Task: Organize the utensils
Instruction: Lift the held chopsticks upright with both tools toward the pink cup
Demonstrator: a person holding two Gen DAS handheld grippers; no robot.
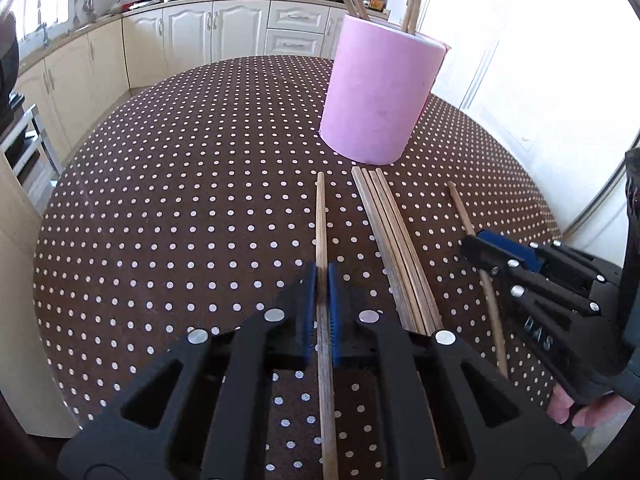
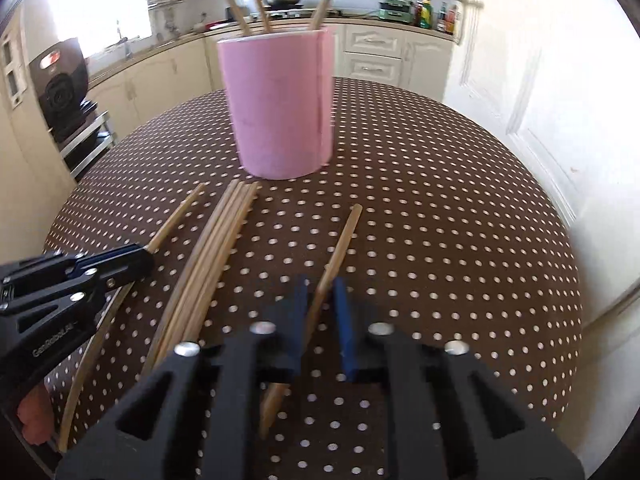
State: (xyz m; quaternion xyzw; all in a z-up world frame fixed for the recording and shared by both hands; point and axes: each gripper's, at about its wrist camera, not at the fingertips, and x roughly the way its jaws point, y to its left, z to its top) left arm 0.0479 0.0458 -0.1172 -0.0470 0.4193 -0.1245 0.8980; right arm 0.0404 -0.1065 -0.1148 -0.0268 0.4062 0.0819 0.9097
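Now — left gripper (image 1: 322, 280) pinched tight on one chopstick (image 1: 320, 216) | right gripper (image 2: 322, 292) slightly open, straddling another chopstick (image 2: 343, 240) — contact unclear | pink holder (image 2: 280, 108) upright behind.

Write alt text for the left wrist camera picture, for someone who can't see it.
The left gripper has its jaws shut on a single chopstick lying on a brown polka-dot table. To its right lie a bundle of chopsticks and the right gripper at another chopstick; behind stands a pink cup holding more.
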